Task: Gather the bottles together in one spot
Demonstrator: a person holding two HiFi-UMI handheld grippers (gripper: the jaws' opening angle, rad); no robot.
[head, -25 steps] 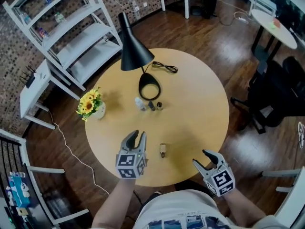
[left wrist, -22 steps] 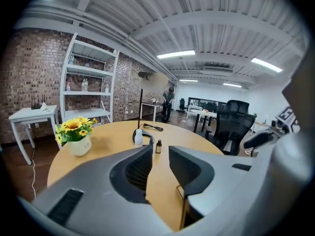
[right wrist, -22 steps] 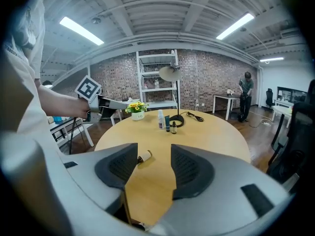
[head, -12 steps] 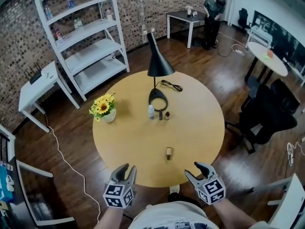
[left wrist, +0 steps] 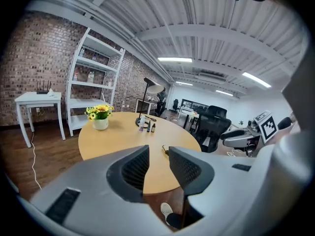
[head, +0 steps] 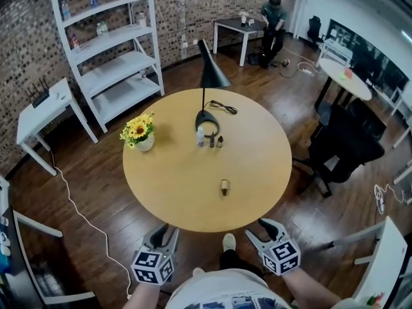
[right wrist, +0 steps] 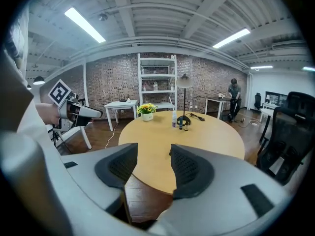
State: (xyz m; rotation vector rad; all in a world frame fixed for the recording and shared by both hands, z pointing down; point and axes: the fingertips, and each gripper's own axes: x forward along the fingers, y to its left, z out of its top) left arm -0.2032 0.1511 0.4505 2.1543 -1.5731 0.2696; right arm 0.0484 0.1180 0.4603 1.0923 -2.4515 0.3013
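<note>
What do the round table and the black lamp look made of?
Round table: likely wood or laminate, matte; even tan top, no glare. Black lamp: probably painted metal; thin rigid stem, smooth cone shade.

Bright, even ceiling strip lights (right wrist: 86, 23), sharp centre, heavy fisheye warp, dark corners.
</note>
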